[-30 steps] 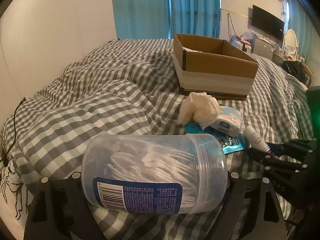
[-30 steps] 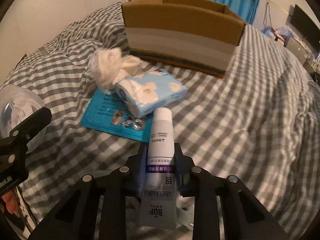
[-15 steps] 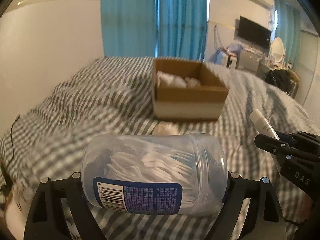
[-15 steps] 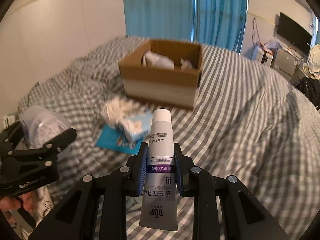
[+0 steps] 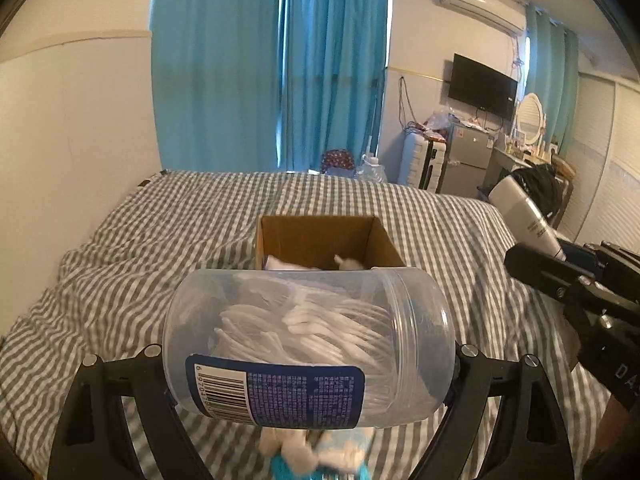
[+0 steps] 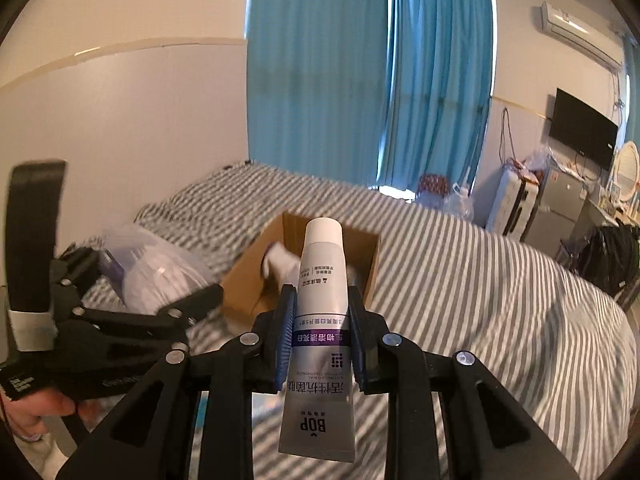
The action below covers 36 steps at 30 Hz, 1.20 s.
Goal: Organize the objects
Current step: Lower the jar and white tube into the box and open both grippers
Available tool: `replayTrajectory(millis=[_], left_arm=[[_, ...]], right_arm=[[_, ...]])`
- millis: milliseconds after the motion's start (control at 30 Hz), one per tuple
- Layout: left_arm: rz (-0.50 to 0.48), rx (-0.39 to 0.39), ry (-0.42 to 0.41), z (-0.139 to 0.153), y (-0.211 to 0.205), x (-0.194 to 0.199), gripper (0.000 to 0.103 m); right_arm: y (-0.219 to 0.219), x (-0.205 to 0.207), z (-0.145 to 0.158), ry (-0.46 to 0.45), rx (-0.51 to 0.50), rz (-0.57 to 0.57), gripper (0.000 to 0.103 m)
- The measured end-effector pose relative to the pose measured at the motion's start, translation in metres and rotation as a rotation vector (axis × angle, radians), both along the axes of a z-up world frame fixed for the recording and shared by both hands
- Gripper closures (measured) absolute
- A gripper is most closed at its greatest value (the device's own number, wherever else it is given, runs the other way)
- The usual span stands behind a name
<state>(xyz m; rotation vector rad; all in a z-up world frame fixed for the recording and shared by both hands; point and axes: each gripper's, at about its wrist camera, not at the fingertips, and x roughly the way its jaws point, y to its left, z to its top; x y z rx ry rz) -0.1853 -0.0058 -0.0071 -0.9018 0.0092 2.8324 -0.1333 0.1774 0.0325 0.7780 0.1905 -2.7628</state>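
With white items already lying in the cardboard box [image 5: 320,240] at frame centre, the left gripper [image 5: 310,356] pinches the clear jar [image 5: 308,344] and the right gripper [image 6: 320,334] pinches the toothpaste tube [image 6: 320,320], both held above the bed and seemingly not yet boxed.

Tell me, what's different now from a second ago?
Both grippers rose off the bed and moved toward the cardboard box, leaving the tissue pile below. Nothing was let go: the left gripper still clamps the clear jar, the right gripper the toothpaste tube.
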Motion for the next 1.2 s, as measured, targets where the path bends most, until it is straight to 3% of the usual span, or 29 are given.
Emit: replayTrajectory(millis=[100, 300, 433, 600, 767, 900, 1000, 1100, 1200], left_arm=[[0.002, -0.023, 0.006, 0.003, 0.005, -0.031, 0.013], [0.010, 0.005, 0.026, -0.001, 0.003, -0.090, 0.013], [0.015, -0.013, -0.012, -0.028, 0.006, -0.118, 0.013], [-0.004, -0.051, -0.089, -0.071, 0.016, -0.139, 0.013], [-0.033, -0.131, -0.070, -0.087, 0.034, -0.139, 0.013], [-0.058, -0.140, -0.080, -0.092, 0.041, -0.132, 0.013], [-0.074, -0.140, -0.088, -0.092, 0.039, -0.128, 0.013], [-0.099, -0.075, -0.090, -0.084, 0.032, -0.121, 0.012], [-0.099, -0.055, -0.095, -0.070, 0.031, -0.111, 0.008]], right_arm=[[0.000, -0.039, 0.009, 0.005, -0.006, 0.000, 0.079], [0.002, -0.109, 0.009, 0.004, -0.031, -0.001, 0.079], [0.000, -0.148, -0.016, -0.031, -0.040, -0.006, 0.079], [-0.003, -0.190, -0.070, -0.135, -0.047, -0.017, 0.079], [-0.003, -0.213, -0.113, -0.213, -0.037, -0.024, 0.079], [-0.002, -0.217, -0.130, -0.248, -0.047, -0.024, 0.079], [0.003, -0.217, -0.130, -0.268, -0.081, -0.011, 0.079], [0.007, -0.212, -0.122, -0.276, -0.121, -0.011, 0.078], [0.003, -0.197, -0.103, -0.258, -0.119, -0.022, 0.066]])
